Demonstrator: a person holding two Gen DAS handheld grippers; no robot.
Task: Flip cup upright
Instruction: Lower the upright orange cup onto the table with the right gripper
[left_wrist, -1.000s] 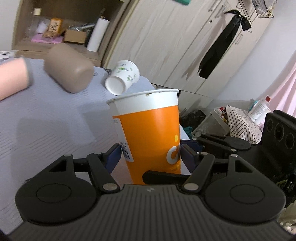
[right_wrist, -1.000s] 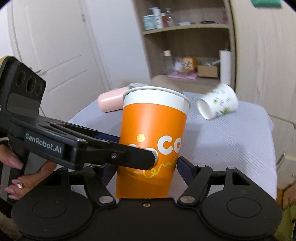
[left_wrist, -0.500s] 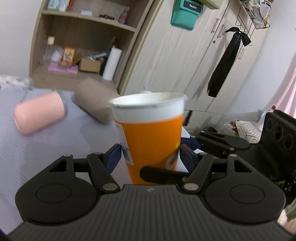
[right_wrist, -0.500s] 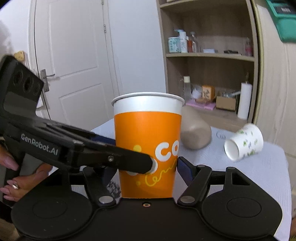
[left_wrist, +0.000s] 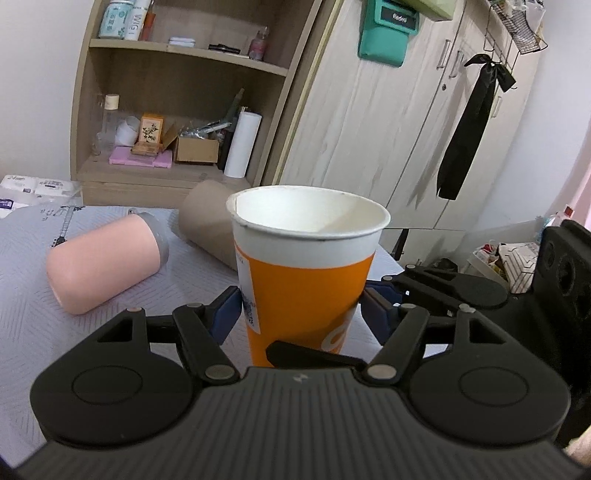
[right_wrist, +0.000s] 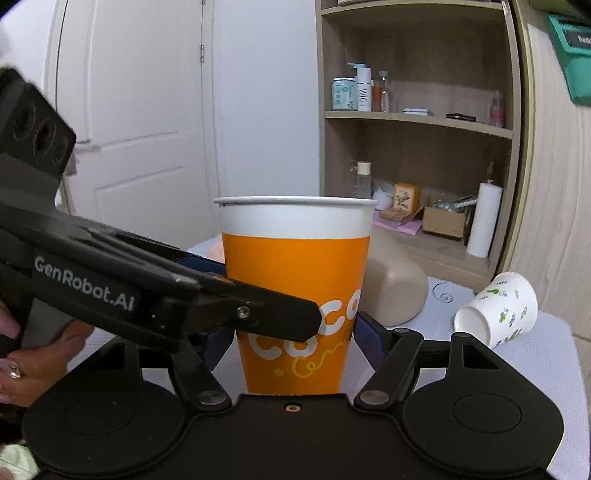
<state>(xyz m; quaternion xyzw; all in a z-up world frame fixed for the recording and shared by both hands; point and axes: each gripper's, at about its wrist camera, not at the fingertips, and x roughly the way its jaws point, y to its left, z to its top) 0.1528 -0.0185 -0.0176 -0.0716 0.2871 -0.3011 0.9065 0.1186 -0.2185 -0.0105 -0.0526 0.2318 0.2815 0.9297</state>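
An orange and white paper cup (left_wrist: 303, 280) stands upright, mouth up, close in front of both cameras; it also shows in the right wrist view (right_wrist: 295, 288). My left gripper (left_wrist: 301, 310) has its blue pads against the cup's two sides. My right gripper (right_wrist: 291, 336) is also closed on the cup from another side. The left gripper's finger (right_wrist: 207, 295) crosses in front of the cup in the right wrist view. The cup's base is hidden behind the gripper bodies.
On the grey-clothed table (left_wrist: 33, 295) lie a pink cup (left_wrist: 107, 266) and a tan cup (left_wrist: 210, 225) on their sides. A small white printed paper cup (right_wrist: 495, 310) lies on its side at the right. A shelf unit (left_wrist: 177, 92) and wardrobe stand behind.
The orange cup has gone from tilted to level and upright in both views. Both grippers moved with it, so the background shifted down and the shelves came into view.
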